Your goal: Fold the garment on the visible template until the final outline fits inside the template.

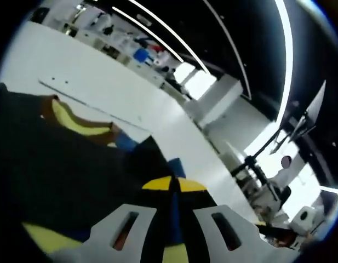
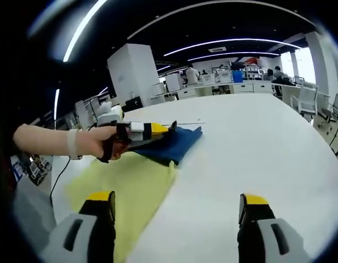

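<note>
Garment first: it is a soft cloth piece in pale yellow with a dark blue panel (image 2: 177, 143), lying on the round white table (image 2: 256, 142). In the right gripper view it sits ahead and to the left of my right gripper (image 2: 179, 211), whose yellow-tipped fingers (image 2: 100, 198) stand wide apart over bare tabletop, holding nothing; the yellow cloth reaches down to the left-hand finger, though I cannot tell whether they touch. Further out, a person's hand (image 2: 97, 141) carries my left gripper (image 2: 163, 130), and its tips sit right at the edge of the blue part, which looks doubled over onto the yellow. In the left gripper view the left gripper's fingers (image 1: 158, 184) are drawn narrow, tips nearly together, with blue and yellow cloth pinched between them, so I judge that it has hold of the fabric. Dark cloth with a yellow band fills the space just beyond and to the left of those fingers. A thin straight line on the table (image 1: 92, 104) lies past the cloth; it may be the template's edge, but I cannot make out a full outline. By my reading one fold is under way or partly laid, the yellow portion is spread wide and unfolded, and I can't yet confirm any fit inside the template. Most of the folding looks left to do.
</note>
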Motion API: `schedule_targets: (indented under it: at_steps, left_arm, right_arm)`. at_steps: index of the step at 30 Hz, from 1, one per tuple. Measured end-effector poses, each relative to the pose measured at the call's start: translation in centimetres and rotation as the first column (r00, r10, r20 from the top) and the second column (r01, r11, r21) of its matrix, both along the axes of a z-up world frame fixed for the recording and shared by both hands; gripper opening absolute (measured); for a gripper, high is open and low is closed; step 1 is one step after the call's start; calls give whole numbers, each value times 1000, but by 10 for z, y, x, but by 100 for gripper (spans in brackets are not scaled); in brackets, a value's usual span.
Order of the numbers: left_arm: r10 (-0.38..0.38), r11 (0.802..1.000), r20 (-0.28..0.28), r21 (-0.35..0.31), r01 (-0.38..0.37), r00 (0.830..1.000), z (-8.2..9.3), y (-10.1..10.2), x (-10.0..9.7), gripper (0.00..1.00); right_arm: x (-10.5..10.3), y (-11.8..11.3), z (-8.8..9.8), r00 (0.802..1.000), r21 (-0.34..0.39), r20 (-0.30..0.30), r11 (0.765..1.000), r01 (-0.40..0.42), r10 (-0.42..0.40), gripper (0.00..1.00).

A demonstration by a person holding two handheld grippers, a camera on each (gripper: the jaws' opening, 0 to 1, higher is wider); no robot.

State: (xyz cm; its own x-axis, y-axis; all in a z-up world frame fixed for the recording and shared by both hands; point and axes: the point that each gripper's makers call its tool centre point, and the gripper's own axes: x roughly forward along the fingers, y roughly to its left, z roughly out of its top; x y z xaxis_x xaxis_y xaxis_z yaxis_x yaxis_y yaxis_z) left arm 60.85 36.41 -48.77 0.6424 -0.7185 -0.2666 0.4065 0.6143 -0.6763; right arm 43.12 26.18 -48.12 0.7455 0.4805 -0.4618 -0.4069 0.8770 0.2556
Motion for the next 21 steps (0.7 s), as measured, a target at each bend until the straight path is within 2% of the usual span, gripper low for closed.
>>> schedule_targets:
  at_steps: [2, 7, 8, 10, 13, 15, 18, 21]
  left_arm:
    - [-28, 997, 11, 76, 27, 1000, -8, 1, -4, 0]
    - [-69, 997, -36, 41, 70, 997, -14, -2, -12, 0]
    - [-69, 997, -23, 26, 69, 997, -12, -3, -12, 0]
    - [-103, 993, -7, 55, 104, 995, -13, -5, -18, 2]
    - [-108, 992, 10, 62, 108, 994, -11, -6, -20, 12]
    - [-105, 992, 15, 66, 104, 994, -11, -5, -19, 26]
    - [-114, 987, 63, 117, 106, 991, -8, -1, -17, 40]
    - [-143, 985, 99, 114, 131, 985, 0, -2, -18, 52]
  right_arm:
    - [0, 0, -1, 1000, 1, -1, 1000, -1, 1, 94]
    - [0, 1, -2, 1000, 2, -4, 1000, 0, 0, 94]
    - [0, 1, -2, 1000, 1, -3, 1000, -2, 2, 94]
    - [0, 3, -2, 1000, 3, -5, 1000, -3, 3, 94]
    - [0, 5, -3, 1000, 6, -6, 1000, -6, 6, 94]
    - [1, 6, -3, 1000, 6, -6, 1000, -10, 10, 94]
    - [1, 8, -4, 1000, 7, -8, 1000, -13, 13, 95]
    - [2, 10, -4, 1000, 9, -8, 1000, -18, 19, 95]
